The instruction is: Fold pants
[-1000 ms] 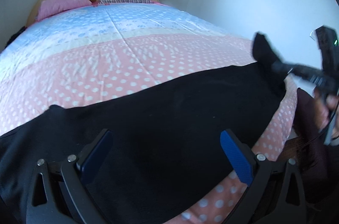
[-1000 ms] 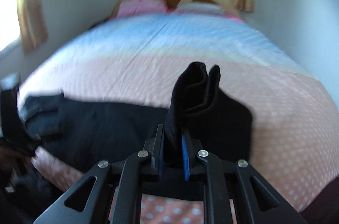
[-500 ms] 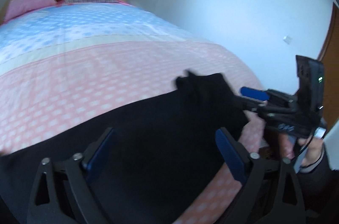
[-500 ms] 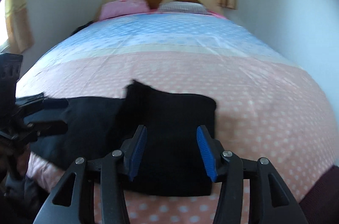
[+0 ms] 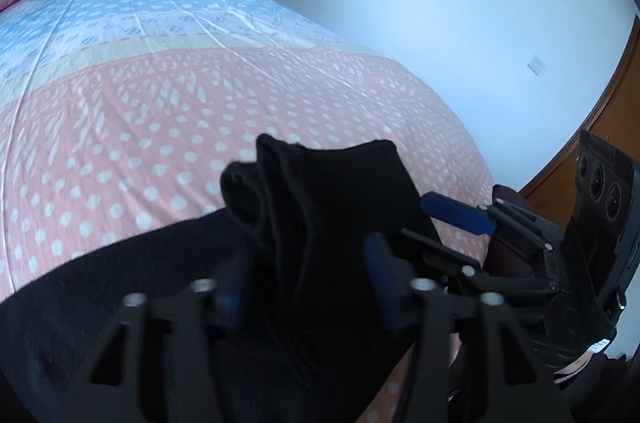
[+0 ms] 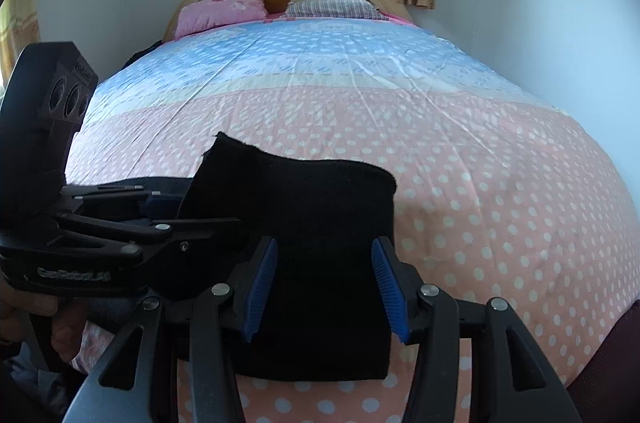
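1. Left wrist view: left gripper low over the foot edge of the bed, fingers part-way apart with a raised fold of the black pants standing between them; blurred, so cannot tell whether the pads press the cloth.
2. Same view: rest of the pants spread flat along the foot edge toward the left corner.
3. Same view: right gripper just beside the fold, one blue pad free of the cloth.
4. Right wrist view: right gripper spread wide, holding nothing, over the folded pants by the foot edge.
5. Same view: left gripper reaching into the lifted corner; a hand on its handle.
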A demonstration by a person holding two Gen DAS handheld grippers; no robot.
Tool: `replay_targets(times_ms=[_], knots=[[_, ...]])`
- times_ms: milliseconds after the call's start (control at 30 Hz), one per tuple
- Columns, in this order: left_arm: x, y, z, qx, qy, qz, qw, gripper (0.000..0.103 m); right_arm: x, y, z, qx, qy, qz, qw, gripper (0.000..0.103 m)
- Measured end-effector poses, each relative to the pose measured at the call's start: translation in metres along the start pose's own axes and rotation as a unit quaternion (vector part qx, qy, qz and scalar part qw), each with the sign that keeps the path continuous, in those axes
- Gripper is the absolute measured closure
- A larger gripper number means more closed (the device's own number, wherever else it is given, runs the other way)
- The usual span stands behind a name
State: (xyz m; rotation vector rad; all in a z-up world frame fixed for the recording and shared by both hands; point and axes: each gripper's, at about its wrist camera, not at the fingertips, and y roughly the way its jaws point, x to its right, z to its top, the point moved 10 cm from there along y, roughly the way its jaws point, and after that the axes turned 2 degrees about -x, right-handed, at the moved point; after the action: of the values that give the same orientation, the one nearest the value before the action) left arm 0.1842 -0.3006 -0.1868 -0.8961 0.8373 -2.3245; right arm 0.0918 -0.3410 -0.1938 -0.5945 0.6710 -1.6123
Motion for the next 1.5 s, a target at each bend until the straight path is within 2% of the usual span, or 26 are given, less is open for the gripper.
replay_targets(times_ms=[33,67,267,433,700,1033,1233,1500], knots=[[0.001,0.002,-0.001,-0.003,0.001,0.002,1.0,0.082,0.003,-0.001,0.001,0.002,0.006,-0.003,1.0,0.052],[0.002,0.004,-0.001,-0.006,0.0,-0.007,1.0,0.086,0.006,-0.002,0.002,0.006,0.011,-0.006,1.0,0.052],[0.005,-0.03,0.001,0.018,-0.001,-0.012,0.9998,0.088,0.011,-0.016,0.012,0.036,0.017,-0.021,0.999,0.052],[-0.008,-0.064,-0.006,0.033,-0.015,-0.014,0.9993,0.088,-0.01,-0.023,0.017,0.044,-0.019,-0.033,0.998,0.051],[-0.043,-0.114,-0.028,0.058,-0.055,-0.009,0.9967,0.088,-0.059,-0.026,0.016,0.032,-0.052,0.027,0.998,0.049],[-0.095,-0.145,-0.055,0.079,-0.108,0.014,0.9909,0.088,-0.101,-0.01,0.008,0.012,-0.078,0.045,0.996,0.048],[-0.125,-0.166,-0.068,0.098,-0.142,0.022,0.9847,0.088,-0.112,-0.006,0.007,0.01,-0.081,0.05,0.995,0.048],[-0.149,-0.188,-0.082,0.112,-0.153,0.047,0.9807,0.088,-0.139,-0.005,0.007,0.012,-0.105,0.062,0.992,0.048]])
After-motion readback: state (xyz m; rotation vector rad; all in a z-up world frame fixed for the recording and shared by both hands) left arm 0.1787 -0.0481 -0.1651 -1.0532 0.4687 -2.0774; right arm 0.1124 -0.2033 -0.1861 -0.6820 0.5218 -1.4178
